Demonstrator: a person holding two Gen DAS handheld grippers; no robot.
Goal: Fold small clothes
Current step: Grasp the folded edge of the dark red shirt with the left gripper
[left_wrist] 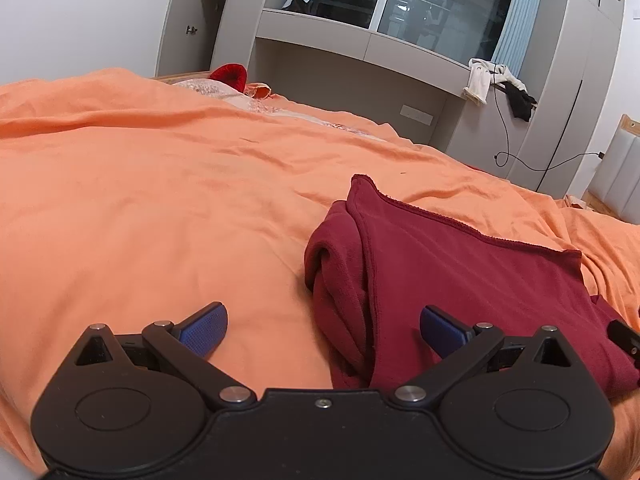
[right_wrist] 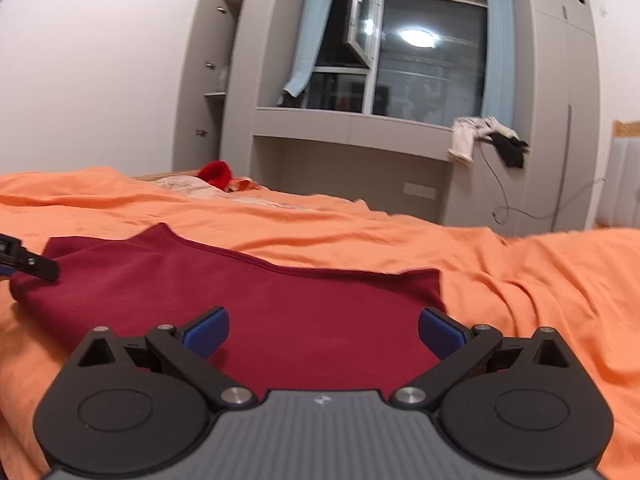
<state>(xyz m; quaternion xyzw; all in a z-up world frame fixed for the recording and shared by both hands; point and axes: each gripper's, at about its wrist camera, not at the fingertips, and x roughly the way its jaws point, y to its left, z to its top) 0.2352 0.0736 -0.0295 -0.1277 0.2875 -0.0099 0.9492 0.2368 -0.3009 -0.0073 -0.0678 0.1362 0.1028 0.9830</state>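
An orange bedsheet (left_wrist: 140,200) fills my near view. My left gripper (left_wrist: 323,326) and right gripper (right_wrist: 323,330) both hover released, holding nothing, over the folded maroon garment (right_wrist: 280,300). I judge a careless pinch could snag sheet too. Left lies open room; far off, a window (right_wrist: 420,60).

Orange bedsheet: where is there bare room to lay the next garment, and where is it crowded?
The orange bedsheet lies bare left of the folded maroon knit garment, reaching back to the bright red fabric item at the far edge. A second rumpled patch lies right of the garment. It is crowded around the garment, where the left gripper and right gripper stand, jaws open.
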